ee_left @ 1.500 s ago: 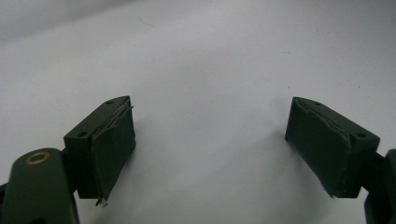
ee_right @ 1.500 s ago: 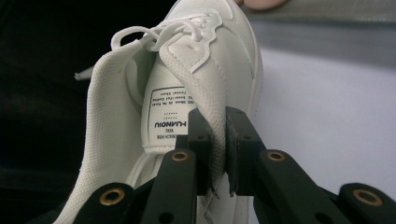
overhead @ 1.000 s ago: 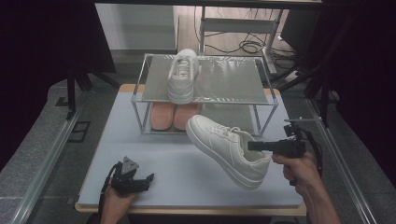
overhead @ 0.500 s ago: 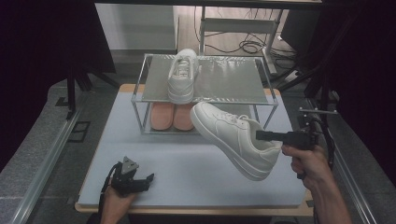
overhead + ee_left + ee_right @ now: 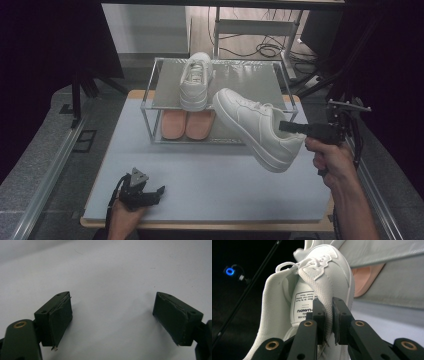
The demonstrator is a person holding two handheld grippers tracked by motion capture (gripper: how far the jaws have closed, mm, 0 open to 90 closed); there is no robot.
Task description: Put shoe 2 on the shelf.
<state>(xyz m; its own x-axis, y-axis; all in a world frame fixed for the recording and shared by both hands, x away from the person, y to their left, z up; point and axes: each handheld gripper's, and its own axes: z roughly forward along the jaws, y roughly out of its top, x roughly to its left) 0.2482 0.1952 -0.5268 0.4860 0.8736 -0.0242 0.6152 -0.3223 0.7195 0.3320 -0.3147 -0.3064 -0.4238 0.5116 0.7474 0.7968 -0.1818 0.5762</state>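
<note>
A white sneaker (image 5: 255, 127) hangs in the air in front of the metal rack (image 5: 230, 80), toe toward the rack's top shelf. My right gripper (image 5: 285, 126) is shut on its collar; in the right gripper view the jaws pinch the padded side of the white sneaker (image 5: 322, 290) beside the tongue label. The matching white sneaker (image 5: 196, 80) stands on the rack's top shelf. My left gripper (image 5: 152, 192) rests low at the table's front left, open, and the left gripper view shows only bare table between the spread jaws of the left gripper (image 5: 112, 320).
A pair of pink slippers (image 5: 187, 124) lies on the rack's lower level. The grey-blue table mat (image 5: 210, 175) spreads in front of the rack. Cables and a stand are behind the table; a metal rail (image 5: 45, 170) runs along the left.
The right gripper has lifted the white sneaker off the table and carried it up and toward the rack. The left gripper has stayed in place.
</note>
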